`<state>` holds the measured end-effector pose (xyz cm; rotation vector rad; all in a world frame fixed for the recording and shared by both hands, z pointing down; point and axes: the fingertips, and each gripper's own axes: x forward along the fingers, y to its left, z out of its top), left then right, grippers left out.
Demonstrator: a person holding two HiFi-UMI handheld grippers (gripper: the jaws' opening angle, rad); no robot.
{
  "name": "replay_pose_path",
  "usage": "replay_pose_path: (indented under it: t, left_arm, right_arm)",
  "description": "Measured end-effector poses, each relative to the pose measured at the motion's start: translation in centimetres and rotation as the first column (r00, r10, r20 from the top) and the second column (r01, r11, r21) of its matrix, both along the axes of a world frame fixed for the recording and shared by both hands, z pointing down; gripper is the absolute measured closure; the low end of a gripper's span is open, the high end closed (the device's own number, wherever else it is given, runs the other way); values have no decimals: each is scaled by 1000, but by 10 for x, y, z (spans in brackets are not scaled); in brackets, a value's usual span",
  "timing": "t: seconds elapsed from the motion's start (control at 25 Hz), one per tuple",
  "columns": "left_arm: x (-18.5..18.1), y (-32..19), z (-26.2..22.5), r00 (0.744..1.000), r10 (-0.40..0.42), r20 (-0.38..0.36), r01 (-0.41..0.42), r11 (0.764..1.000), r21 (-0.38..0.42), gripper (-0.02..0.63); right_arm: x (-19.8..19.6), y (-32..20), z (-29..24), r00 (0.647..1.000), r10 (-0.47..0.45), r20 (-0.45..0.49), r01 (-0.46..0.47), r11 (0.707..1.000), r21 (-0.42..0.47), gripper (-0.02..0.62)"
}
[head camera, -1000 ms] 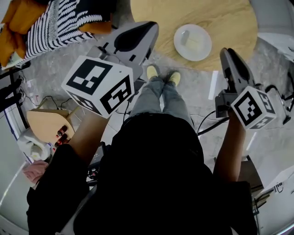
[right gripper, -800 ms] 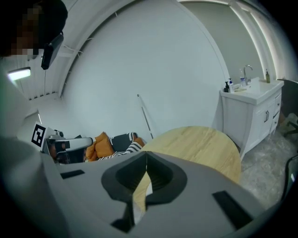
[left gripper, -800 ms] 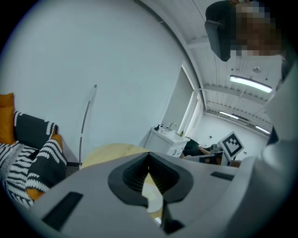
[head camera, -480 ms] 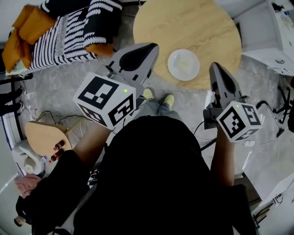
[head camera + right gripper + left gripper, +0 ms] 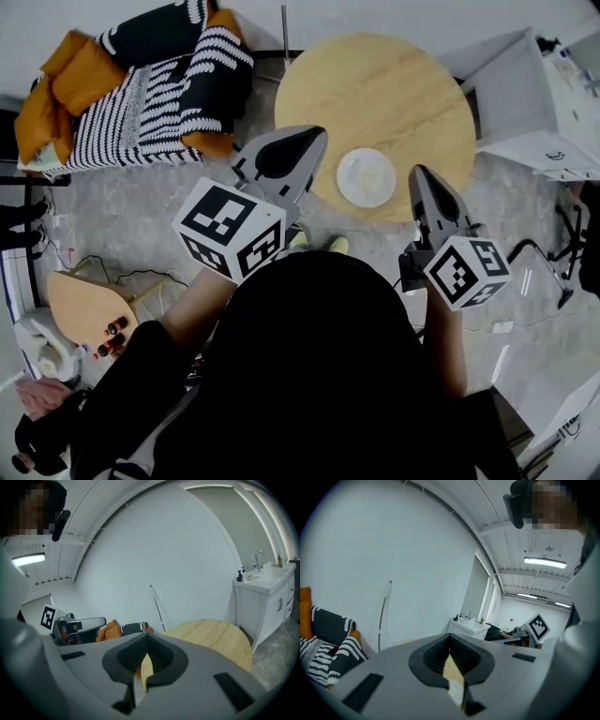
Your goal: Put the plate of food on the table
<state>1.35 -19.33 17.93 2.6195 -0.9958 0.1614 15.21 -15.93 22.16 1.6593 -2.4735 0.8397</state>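
A white plate with pale food on it rests on the round wooden table, near the table's front edge. My left gripper is held up in the air to the left of the plate, its jaws shut with nothing between them. On the plate's right my right gripper is also raised, shut and empty. Neither touches the plate. In the left gripper view the closed jaws point towards a white wall. In the right gripper view the closed jaws point across the table.
A sofa with black-and-white striped and orange cushions stands left of the table. A white sink cabinet stands at the right. A small wooden side table and cables lie on the floor at lower left.
The head view has drawn back from the table, so the plate looks smaller and farther off. Both grippers have come in closer to the body and away from the plate.
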Motion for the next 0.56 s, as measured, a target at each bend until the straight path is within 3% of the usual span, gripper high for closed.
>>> replay_pose_path:
  t: [0.56]
  left_arm:
    - [-15,-21,-6,1000,-18,-6,18,999,35,601]
  right_arm:
    - [-14,-20,-7,999,-41,-36,42,999,21,588]
